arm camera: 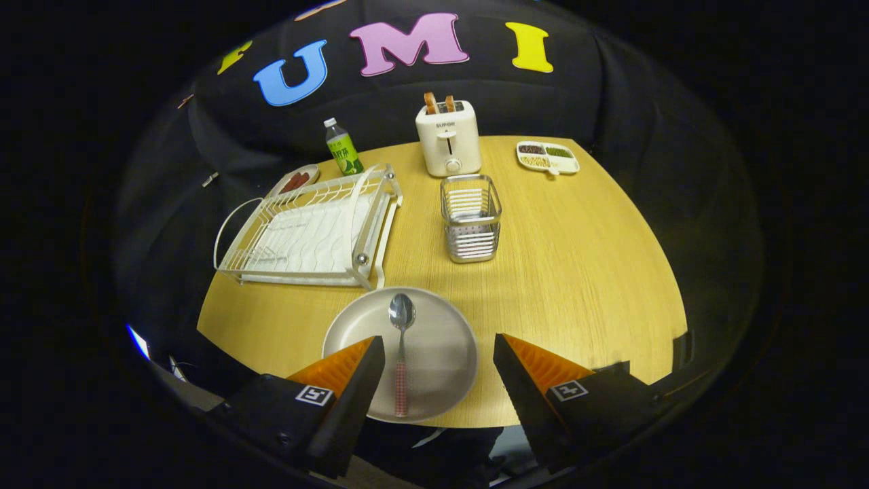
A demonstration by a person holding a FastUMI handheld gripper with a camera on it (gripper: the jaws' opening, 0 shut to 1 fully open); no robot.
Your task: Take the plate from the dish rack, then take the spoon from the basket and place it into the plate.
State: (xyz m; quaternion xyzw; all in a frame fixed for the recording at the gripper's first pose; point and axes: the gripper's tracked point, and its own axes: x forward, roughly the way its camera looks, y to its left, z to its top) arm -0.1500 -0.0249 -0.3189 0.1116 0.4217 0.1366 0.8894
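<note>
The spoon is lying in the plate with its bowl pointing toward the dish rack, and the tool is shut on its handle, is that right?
Not quite. The spoon does lie in the plate, bowl toward the dish rack, but the tool is open: the gripper view shows its fingers spread apart, the handle lying free between them.

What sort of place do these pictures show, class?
Probably a mock kitchen table in a booth: a white wire dish rack, a white toaster, a round grey plate. The open gripper hovers above.
</note>
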